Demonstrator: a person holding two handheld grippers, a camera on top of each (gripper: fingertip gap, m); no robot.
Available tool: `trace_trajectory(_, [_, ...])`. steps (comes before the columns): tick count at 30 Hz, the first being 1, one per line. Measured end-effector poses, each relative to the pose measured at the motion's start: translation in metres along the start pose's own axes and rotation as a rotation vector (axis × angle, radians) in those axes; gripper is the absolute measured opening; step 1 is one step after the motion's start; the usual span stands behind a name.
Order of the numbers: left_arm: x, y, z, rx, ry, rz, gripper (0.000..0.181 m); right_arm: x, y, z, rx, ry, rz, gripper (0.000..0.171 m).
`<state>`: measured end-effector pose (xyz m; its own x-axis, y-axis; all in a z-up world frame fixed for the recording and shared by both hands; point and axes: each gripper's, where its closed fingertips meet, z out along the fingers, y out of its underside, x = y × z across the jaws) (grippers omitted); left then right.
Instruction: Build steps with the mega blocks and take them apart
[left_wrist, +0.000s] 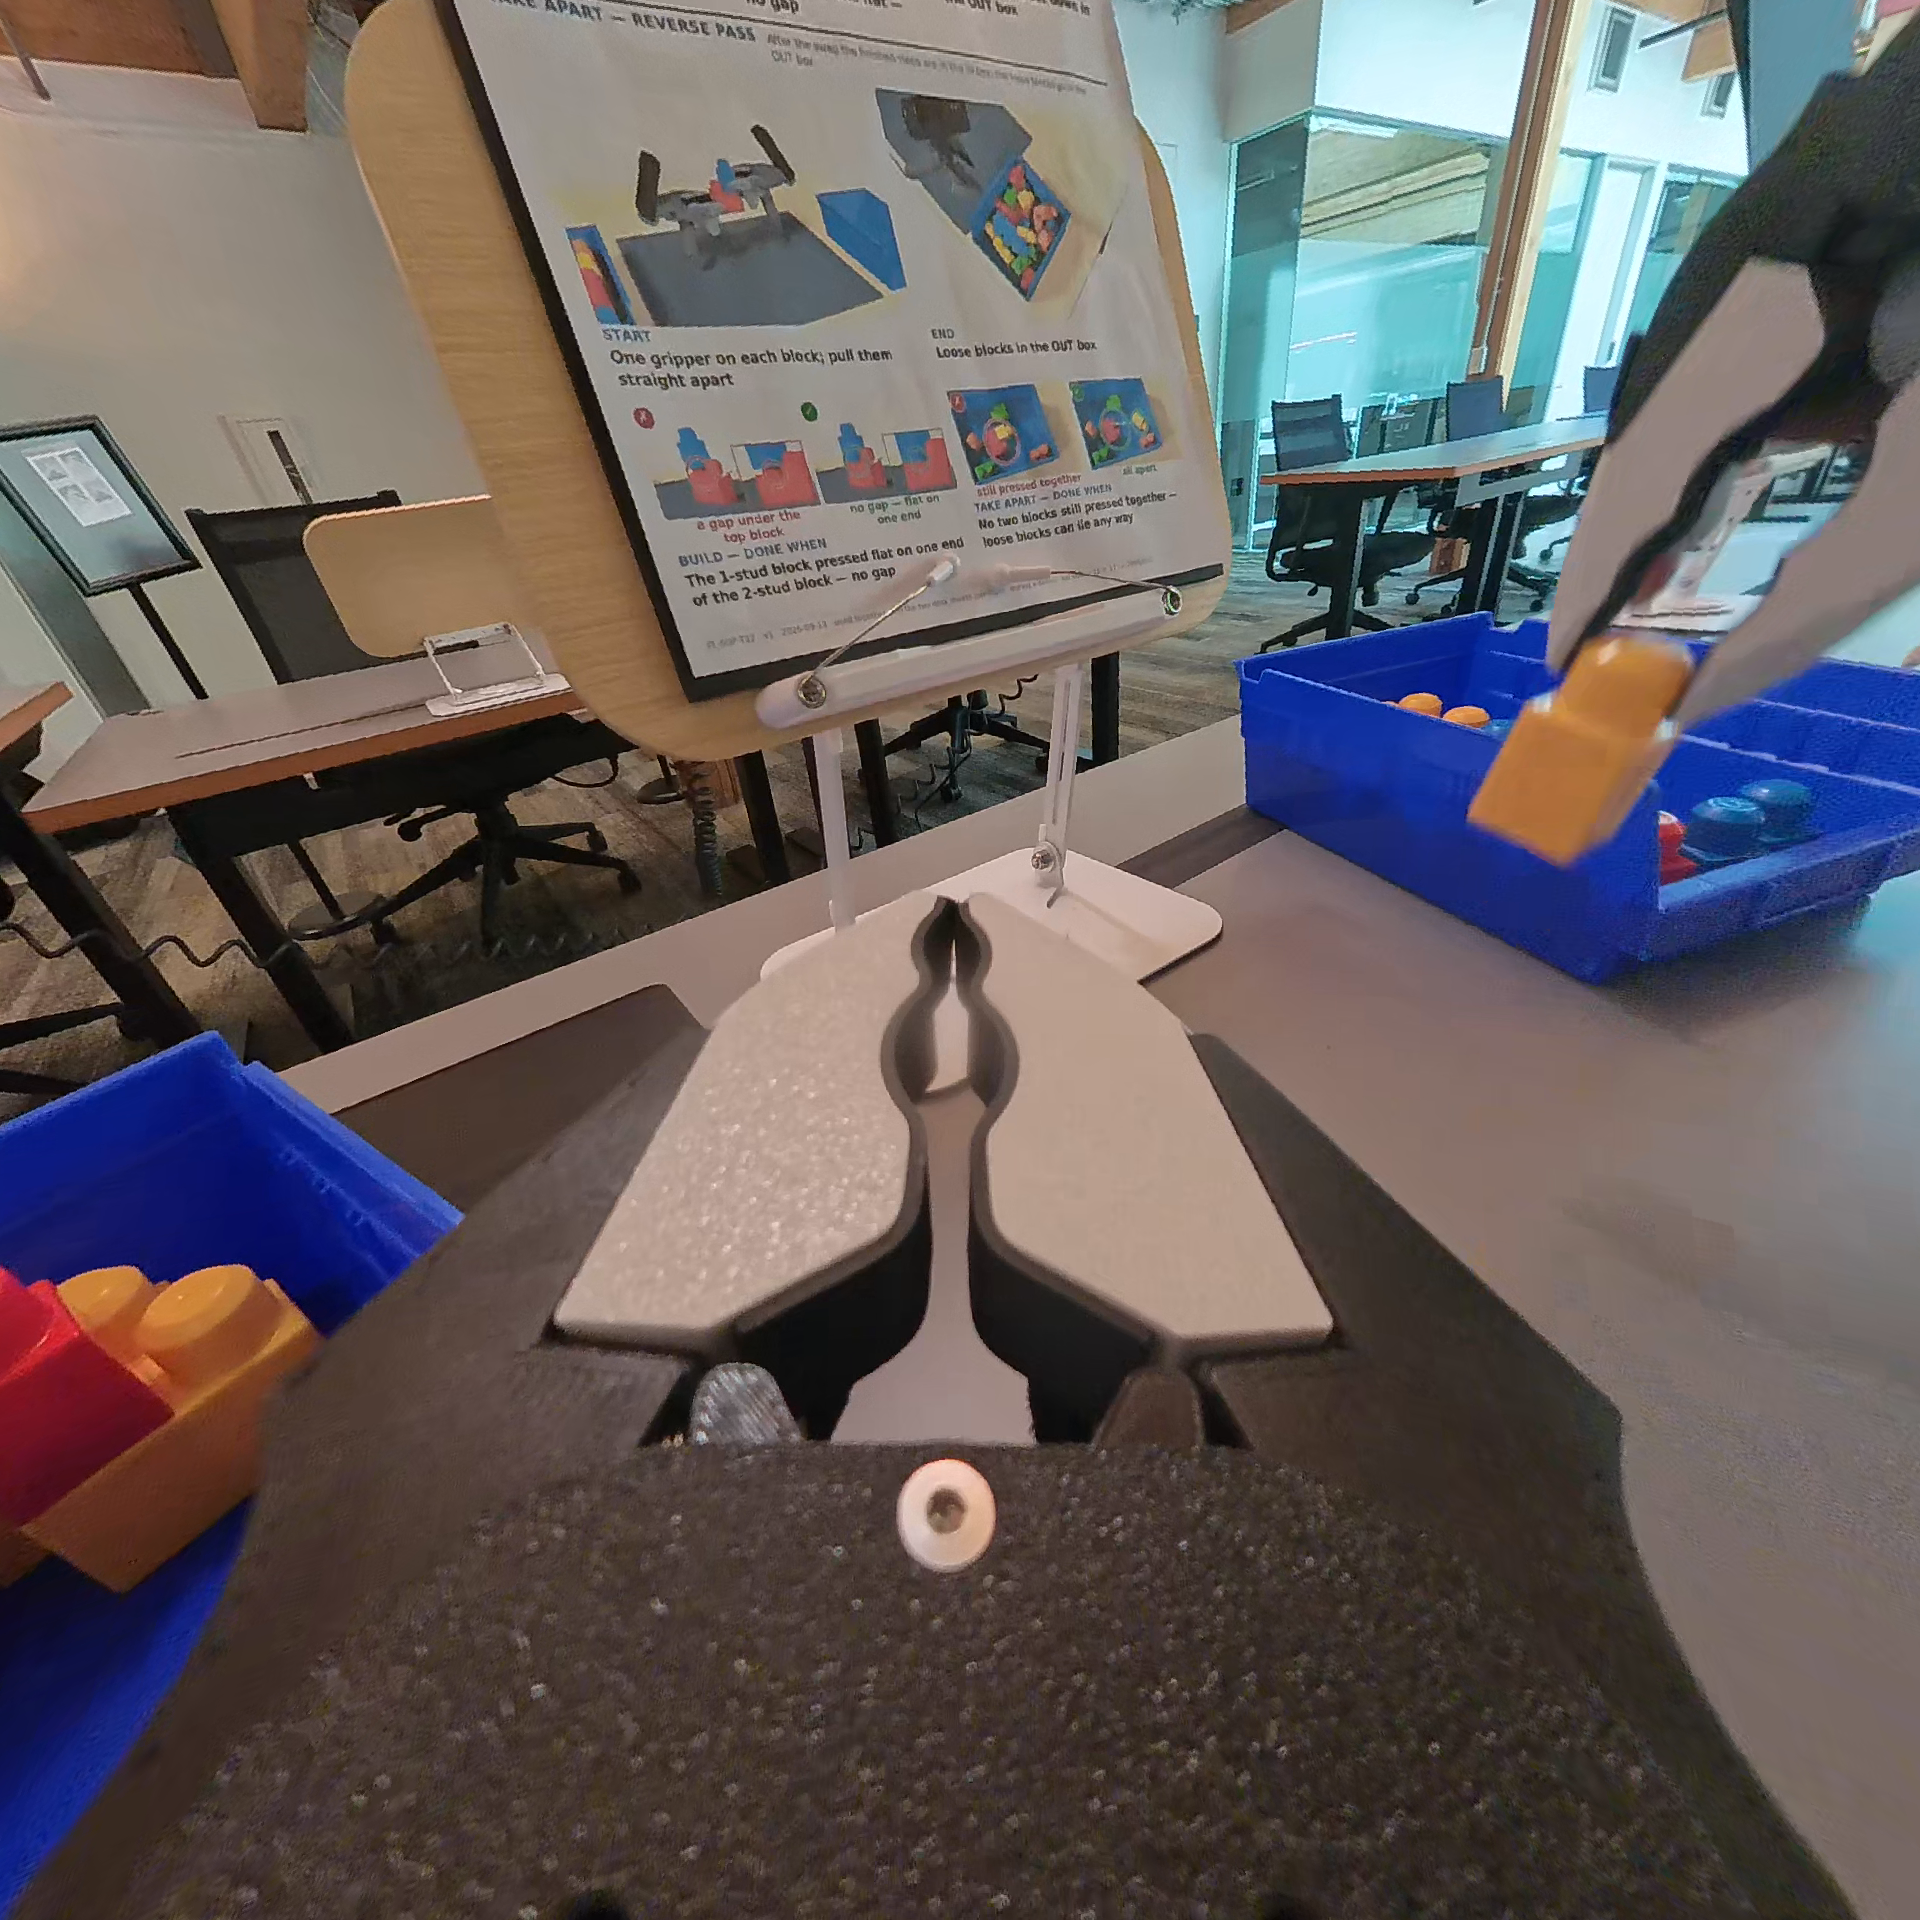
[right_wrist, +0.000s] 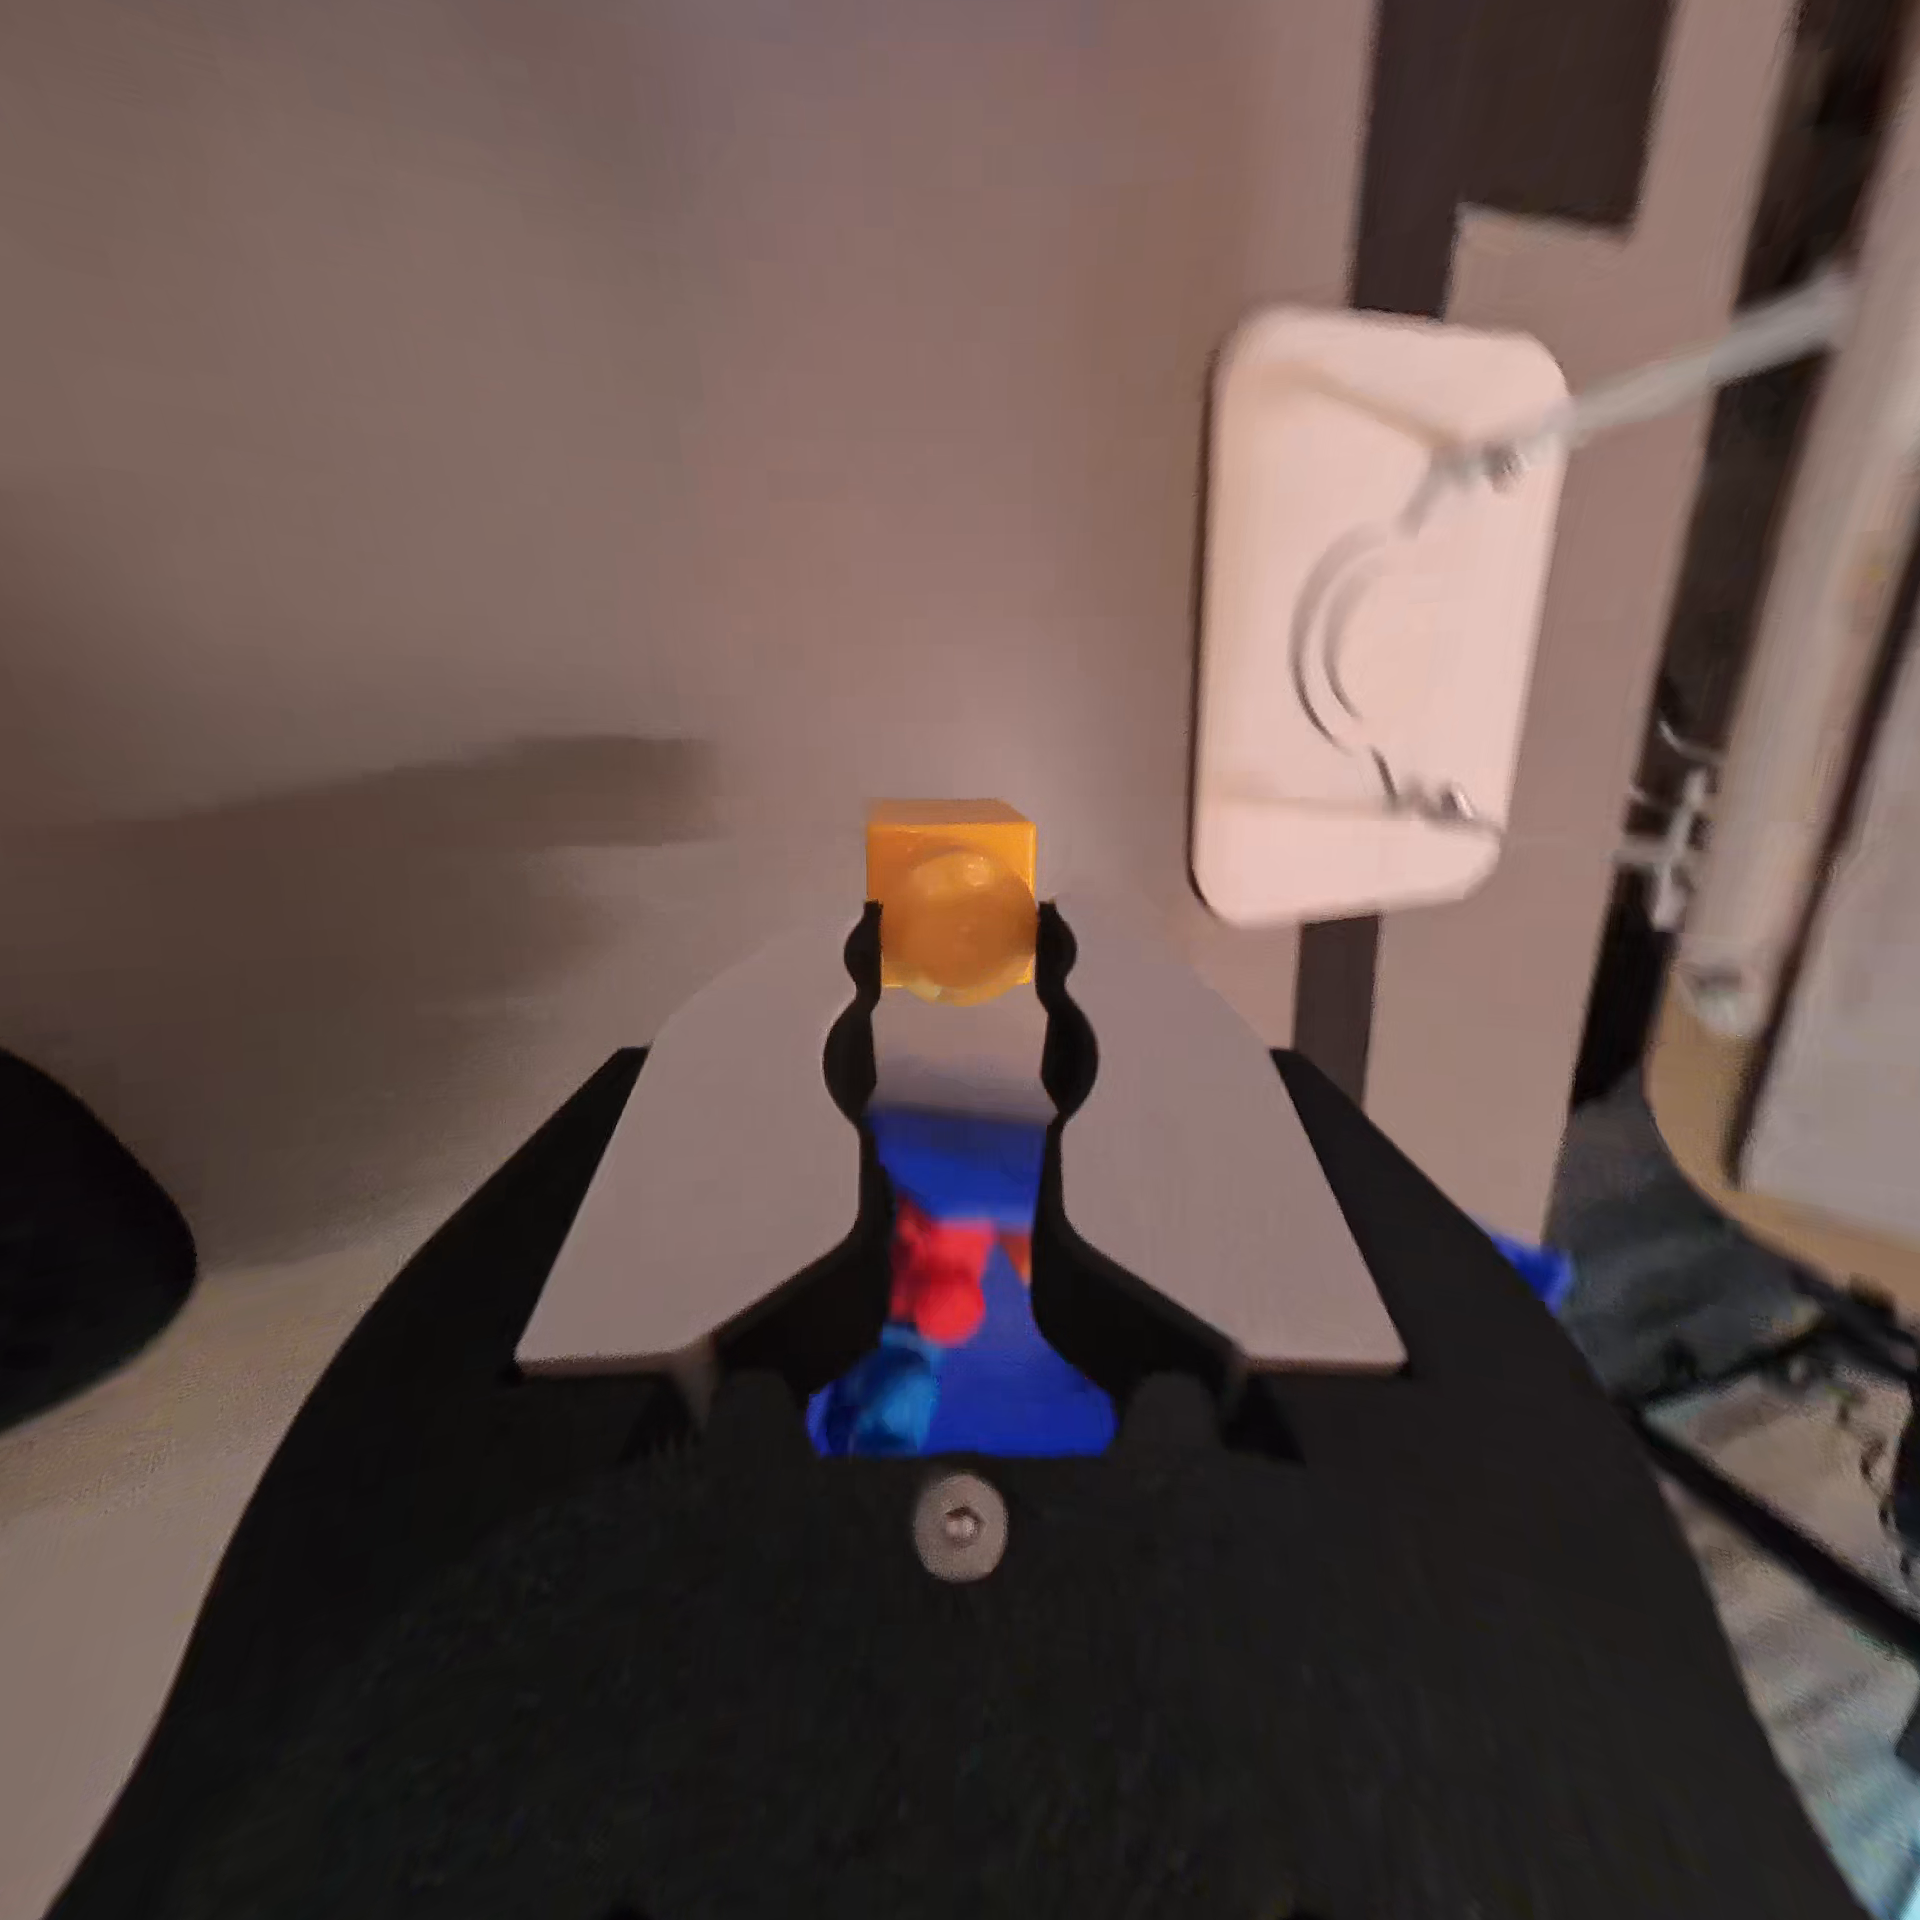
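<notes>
Above the right-hand blue bin (left_wrist: 1475, 790), the right tongs (right_wrist: 958, 940) are clamped on a single-stud orange block (right_wrist: 951, 899), tips pinching its two side faces with the stud facing back at the camera; that grip leaves the hollow underside free, which I'd judge is the point if it's going to be pressed onto a bigger block. The block hangs in the air, tilted, over the bin's front compartment and clear of the worktop (left_wrist: 1403, 1091). Left tongs (left_wrist: 948, 925) are closed to a thin slit with nothing between them, parked low over the worktop and aimed at the white foot of the instruction stand (left_wrist: 1122, 914), so idle for now. The left wrist view gives the context that the right view lacks: the right bin's dividers, with blue blocks (left_wrist: 1751, 816), a red block (left_wrist: 1670, 847) and orange studs (left_wrist: 1439, 709) still inside, plus a second blue bin (left_wrist: 187, 1164) at near left holding a two-stud orange block (left_wrist: 171, 1392) touching a red block (left_wrist: 62, 1392). It also shows the held block's tilt from the side. The right wrist view is motion-blurred but shows the contact directly: both tips touch the block near its stud end, and only slivers of blue bin and red plastic show through the gap below. Likely stage: fetching a one-stud piece for a build; no step assembled on the worktop yet.
</notes>
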<state>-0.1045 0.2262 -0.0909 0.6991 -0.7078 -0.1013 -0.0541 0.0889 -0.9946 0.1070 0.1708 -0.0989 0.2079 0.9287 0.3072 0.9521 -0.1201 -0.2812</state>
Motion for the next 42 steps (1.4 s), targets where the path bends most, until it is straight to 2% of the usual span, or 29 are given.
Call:
trace_trajectory(1, [0.000,0.000,0.000,-0.001,-0.001,0.000,0.000,0.013,0.019,-0.010,-0.024,0.026,0.036,0.028])
trace_trajectory(5, [-0.001,0.001,0.000,-0.001,-0.003,0.000,0.000,0.045,0.096,-0.028,-0.109,0.076,0.190,0.028])
trace_trajectory(9, [-0.001,0.002,0.000,-0.004,-0.005,0.001,0.000,0.051,0.163,-0.018,-0.175,0.065,0.330,0.028])
trace_trajectory(12, [-0.001,0.003,0.001,-0.008,-0.005,0.003,0.000,0.047,0.198,0.000,-0.214,0.033,0.408,0.029])
trace_trajectory(15, [-0.001,0.005,0.002,-0.014,-0.004,0.009,0.000,0.041,0.216,0.020,-0.217,-0.002,0.458,0.029])
trace_trajectory(23, [0.000,0.009,0.003,-0.027,-0.002,0.022,0.000,0.030,0.225,0.058,-0.210,-0.059,0.487,0.029])
trace_trajectory(29, [-0.001,0.010,0.002,-0.027,-0.003,0.021,0.000,0.027,0.224,0.070,-0.168,-0.073,0.506,0.029])
trace_trajectory(37, [-0.001,0.008,0.002,-0.022,-0.004,0.021,0.000,0.030,0.222,0.068,-0.144,-0.037,0.500,0.034])
trace_trajectory(42, [-0.003,0.010,0.001,-0.024,-0.007,0.009,0.000,0.056,0.193,0.030,0.012,0.102,0.535,0.041])
